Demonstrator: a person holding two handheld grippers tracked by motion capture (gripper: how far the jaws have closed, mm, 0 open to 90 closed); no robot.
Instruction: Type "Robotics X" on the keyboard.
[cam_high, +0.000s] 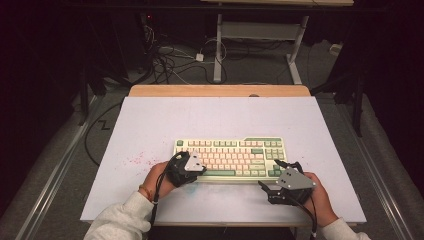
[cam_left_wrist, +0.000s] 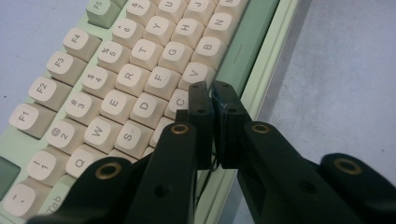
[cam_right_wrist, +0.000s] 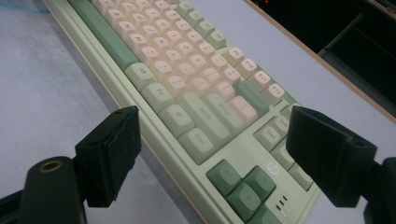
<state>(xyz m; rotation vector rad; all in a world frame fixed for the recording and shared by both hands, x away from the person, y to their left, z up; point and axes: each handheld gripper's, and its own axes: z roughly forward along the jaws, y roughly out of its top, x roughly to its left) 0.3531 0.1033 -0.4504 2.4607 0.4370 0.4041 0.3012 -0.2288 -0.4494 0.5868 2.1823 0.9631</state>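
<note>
A cream and green keyboard (cam_high: 230, 157) lies in the middle of the white table. My left gripper (cam_high: 202, 170) is over its front left part, jaws shut with nothing between them. In the left gripper view the shut tips (cam_left_wrist: 212, 91) hover by the C key, at the left end of the green space bar (cam_left_wrist: 243, 51); whether they touch a key I cannot tell. My right gripper (cam_high: 270, 174) is at the keyboard's front right corner and stands open. In the right gripper view its fingers (cam_right_wrist: 114, 149) straddle the arrow keys (cam_right_wrist: 243, 186), holding nothing.
The white table top (cam_high: 150, 125) has a wooden strip (cam_high: 220, 90) along its far edge and a pink stain (cam_high: 136, 160) left of the keyboard. Cables (cam_high: 170, 60) and a desk frame (cam_high: 218, 50) are on the floor beyond.
</note>
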